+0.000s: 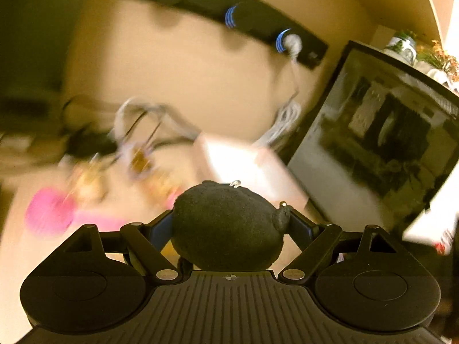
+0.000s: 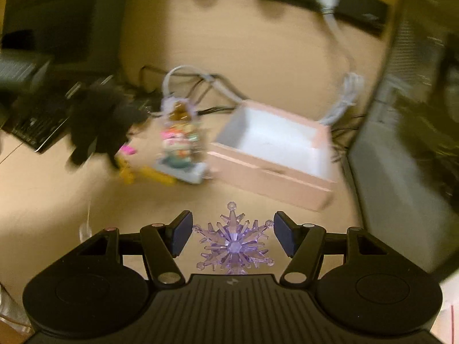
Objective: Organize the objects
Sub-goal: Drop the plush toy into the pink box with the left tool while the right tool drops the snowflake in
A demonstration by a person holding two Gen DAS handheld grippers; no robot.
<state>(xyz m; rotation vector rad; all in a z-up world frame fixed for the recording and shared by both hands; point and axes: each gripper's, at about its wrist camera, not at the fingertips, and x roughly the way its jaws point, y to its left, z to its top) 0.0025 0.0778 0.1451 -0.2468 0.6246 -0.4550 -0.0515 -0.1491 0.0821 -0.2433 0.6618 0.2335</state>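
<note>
My left gripper is shut on a black plush toy with a small metal ring on top, held above the desk. The same black plush toy shows blurred at the left in the right wrist view. My right gripper is open, its fingers either side of a purple crystal snowflake ornament lying on the desk, not touching it. A pink open box with a white inside stands on the desk ahead; it also shows in the left wrist view. Both views are motion-blurred.
A small clear bag of colourful trinkets and yellow pieces lie left of the box. A pink round object lies at the left. A monitor stands at the right, a black power strip and white cable behind.
</note>
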